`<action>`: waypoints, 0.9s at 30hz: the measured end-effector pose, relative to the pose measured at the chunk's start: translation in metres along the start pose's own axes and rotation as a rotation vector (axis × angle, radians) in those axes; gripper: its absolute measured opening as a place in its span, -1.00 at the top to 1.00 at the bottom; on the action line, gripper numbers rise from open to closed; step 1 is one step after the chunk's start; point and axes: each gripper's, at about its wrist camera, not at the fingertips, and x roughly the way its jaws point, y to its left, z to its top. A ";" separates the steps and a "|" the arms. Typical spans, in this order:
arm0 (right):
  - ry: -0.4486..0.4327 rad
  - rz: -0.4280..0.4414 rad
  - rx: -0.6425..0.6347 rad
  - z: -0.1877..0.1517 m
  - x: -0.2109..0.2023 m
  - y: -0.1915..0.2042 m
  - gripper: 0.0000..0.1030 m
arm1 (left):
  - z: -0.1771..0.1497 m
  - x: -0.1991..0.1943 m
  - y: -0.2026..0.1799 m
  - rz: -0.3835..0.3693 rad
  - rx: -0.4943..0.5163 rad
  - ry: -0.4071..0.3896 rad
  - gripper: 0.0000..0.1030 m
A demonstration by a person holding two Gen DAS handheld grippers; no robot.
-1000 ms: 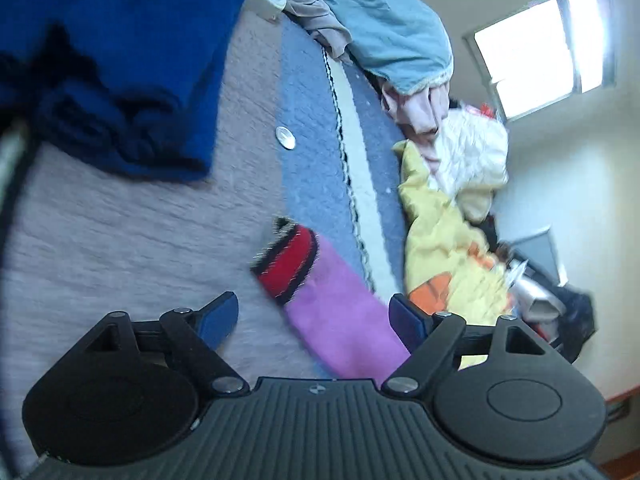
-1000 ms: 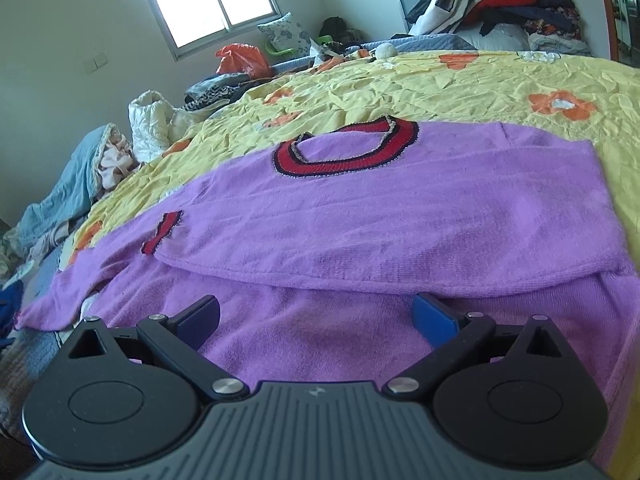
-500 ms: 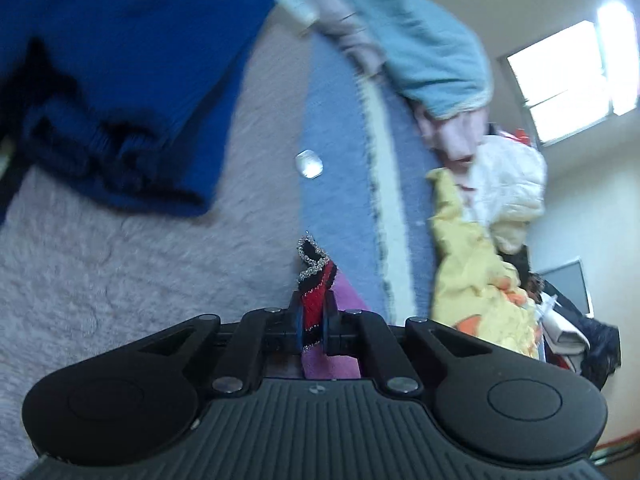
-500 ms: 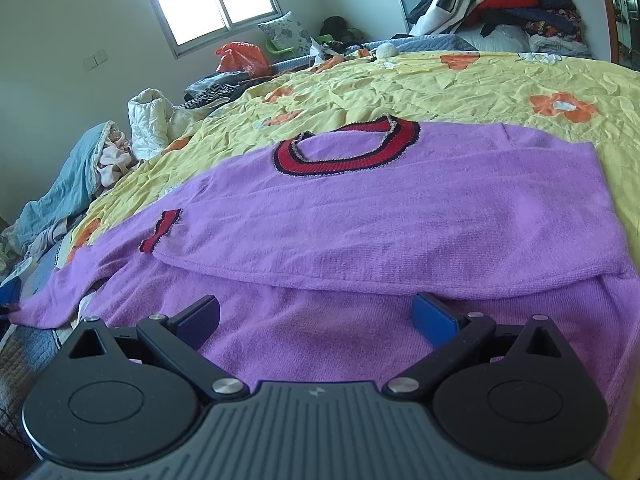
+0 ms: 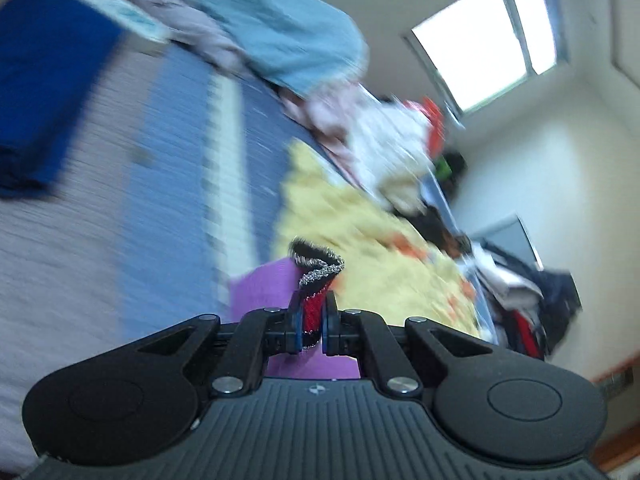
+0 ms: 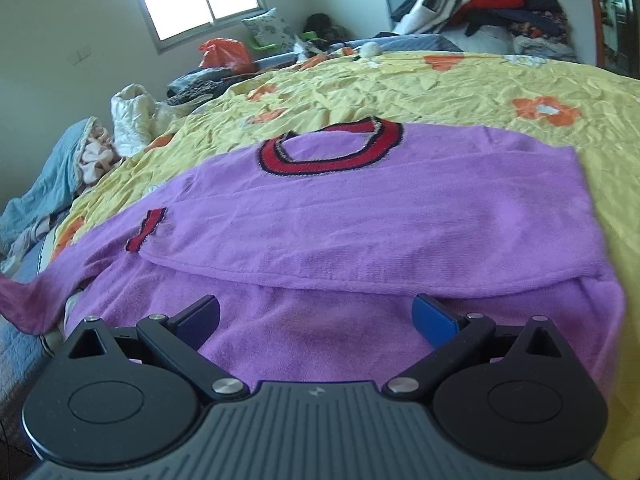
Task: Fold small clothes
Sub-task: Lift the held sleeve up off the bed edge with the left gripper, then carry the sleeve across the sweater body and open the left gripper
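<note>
A purple sweater with a red-and-black collar lies flat on the yellow flowered bedspread, one sleeve folded across its body. Its other sleeve trails off the left side of the bed. In the left wrist view my left gripper is shut on the red-and-black cuff of that purple sleeve, held up off the bed. My right gripper hovers open just above the sweater's lower part, nothing between its fingers.
A blue garment lies on the grey-and-blue striped blanket. A light-blue cloth pile and white bundle sit by the bed's edge. Heaped clothes are at the back right.
My left gripper closed on the sleeve cuff and has lifted it, swinging toward the yellow bedspread; the view is motion-blurred. The right gripper has barely moved.
</note>
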 end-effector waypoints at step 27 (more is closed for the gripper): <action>-0.027 -0.182 0.149 -0.014 -0.069 -0.058 -1.00 | -0.360 0.187 -0.346 -0.292 0.727 0.467 0.83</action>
